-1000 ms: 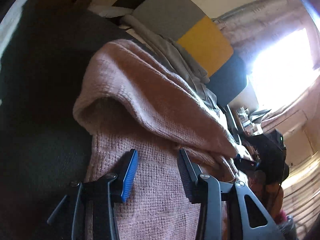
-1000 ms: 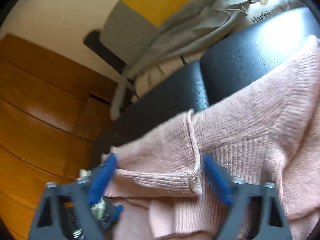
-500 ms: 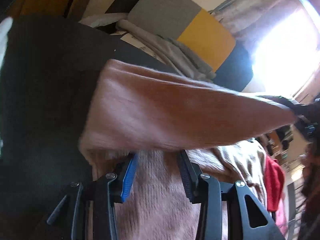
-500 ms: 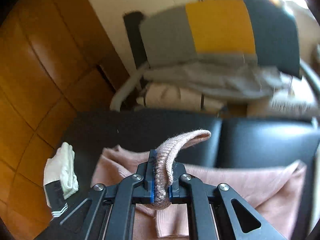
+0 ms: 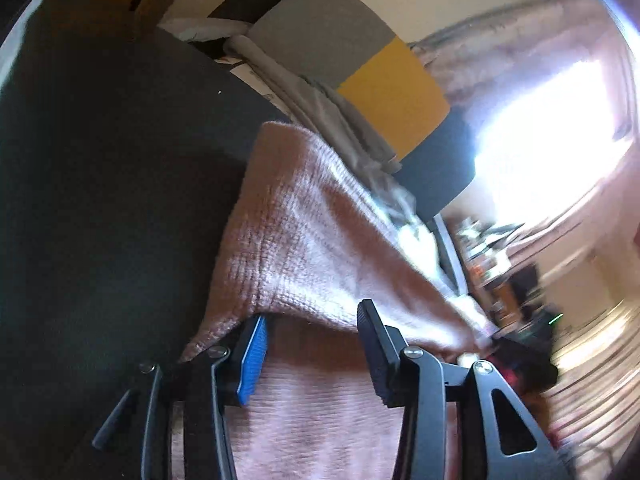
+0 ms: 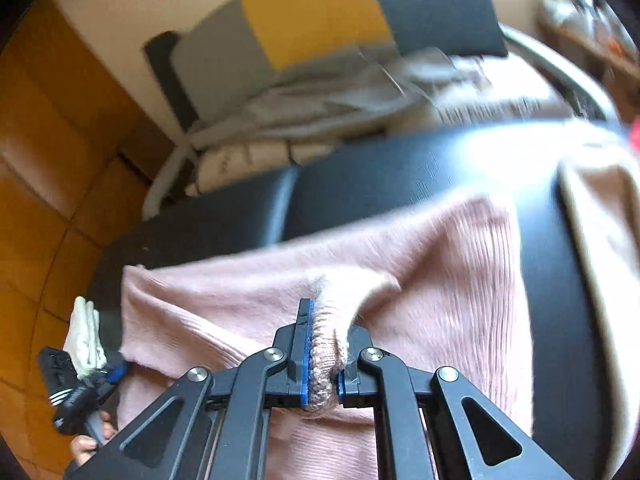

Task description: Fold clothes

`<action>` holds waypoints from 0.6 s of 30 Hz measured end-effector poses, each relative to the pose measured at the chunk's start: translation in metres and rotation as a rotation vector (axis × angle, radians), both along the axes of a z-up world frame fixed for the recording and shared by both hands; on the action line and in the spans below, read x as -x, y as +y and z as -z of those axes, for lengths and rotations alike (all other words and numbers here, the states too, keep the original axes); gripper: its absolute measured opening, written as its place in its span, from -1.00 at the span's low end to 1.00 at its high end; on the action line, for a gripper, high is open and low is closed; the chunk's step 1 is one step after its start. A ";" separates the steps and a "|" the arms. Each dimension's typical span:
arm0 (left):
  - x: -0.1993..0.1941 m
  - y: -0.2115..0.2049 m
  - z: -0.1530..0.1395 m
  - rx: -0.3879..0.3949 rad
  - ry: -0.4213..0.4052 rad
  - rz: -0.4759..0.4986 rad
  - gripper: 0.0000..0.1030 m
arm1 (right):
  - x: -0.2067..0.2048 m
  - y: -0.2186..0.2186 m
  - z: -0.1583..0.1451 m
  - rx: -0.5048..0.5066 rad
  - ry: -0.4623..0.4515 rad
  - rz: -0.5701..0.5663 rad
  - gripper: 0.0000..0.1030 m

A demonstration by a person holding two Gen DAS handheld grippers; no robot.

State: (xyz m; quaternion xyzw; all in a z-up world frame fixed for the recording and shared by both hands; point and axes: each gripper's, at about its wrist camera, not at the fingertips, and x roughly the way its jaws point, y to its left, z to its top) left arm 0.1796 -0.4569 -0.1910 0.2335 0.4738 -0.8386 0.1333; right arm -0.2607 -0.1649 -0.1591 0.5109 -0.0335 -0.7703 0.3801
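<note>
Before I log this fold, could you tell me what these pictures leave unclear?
- Left wrist view: pink knitted sweater drapes over the left gripper, whose jaws are opening; contact unclear.
- Right wrist view: right gripper covers the pinched edge; which part is unclear.
- Grey garment: blurred.

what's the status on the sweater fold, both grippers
Right gripper shut on pink sweater edge. Left gripper opening, sweater between fingers, not pinched. Black surface ahead, nothing in the way.
</note>
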 end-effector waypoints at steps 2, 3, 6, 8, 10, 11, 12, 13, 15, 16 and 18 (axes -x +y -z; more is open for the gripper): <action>-0.003 -0.003 0.000 -0.037 0.031 -0.017 -0.12 | 0.005 0.011 0.018 0.053 -0.075 0.021 -0.72; -0.003 -0.005 0.001 -0.052 0.027 -0.027 -0.11 | 0.007 0.016 0.025 0.093 -0.114 0.030 -0.67; 0.003 -0.012 0.008 -0.089 -0.036 -0.061 -0.11 | 0.010 0.030 0.040 0.204 -0.196 0.054 -0.23; 0.010 -0.014 0.012 -0.105 -0.068 -0.073 -0.15 | 0.008 0.036 0.040 0.238 -0.187 0.058 -0.13; 0.017 -0.014 0.009 -0.087 -0.086 -0.080 -0.28 | 0.006 0.032 0.038 0.219 -0.165 0.041 -0.20; 0.019 -0.013 0.006 -0.072 -0.093 -0.078 -0.42 | 0.004 0.029 0.037 0.205 -0.150 0.031 -0.28; 0.019 -0.012 0.002 -0.050 -0.097 -0.071 -0.51 | 0.003 0.023 0.033 0.165 -0.114 0.012 -0.64; 0.019 -0.010 -0.003 -0.028 -0.101 -0.063 -0.69 | 0.001 0.016 0.029 0.126 -0.077 -0.008 -0.84; 0.019 -0.007 -0.012 0.016 -0.109 -0.048 -0.77 | -0.005 0.004 0.011 0.063 0.025 -0.059 -0.84; 0.018 -0.003 -0.017 0.044 -0.111 -0.031 -0.77 | -0.008 0.000 -0.002 0.045 0.083 -0.085 -0.84; 0.019 0.006 -0.019 0.087 -0.155 0.034 -0.79 | -0.014 0.008 -0.035 0.093 0.191 -0.097 -0.84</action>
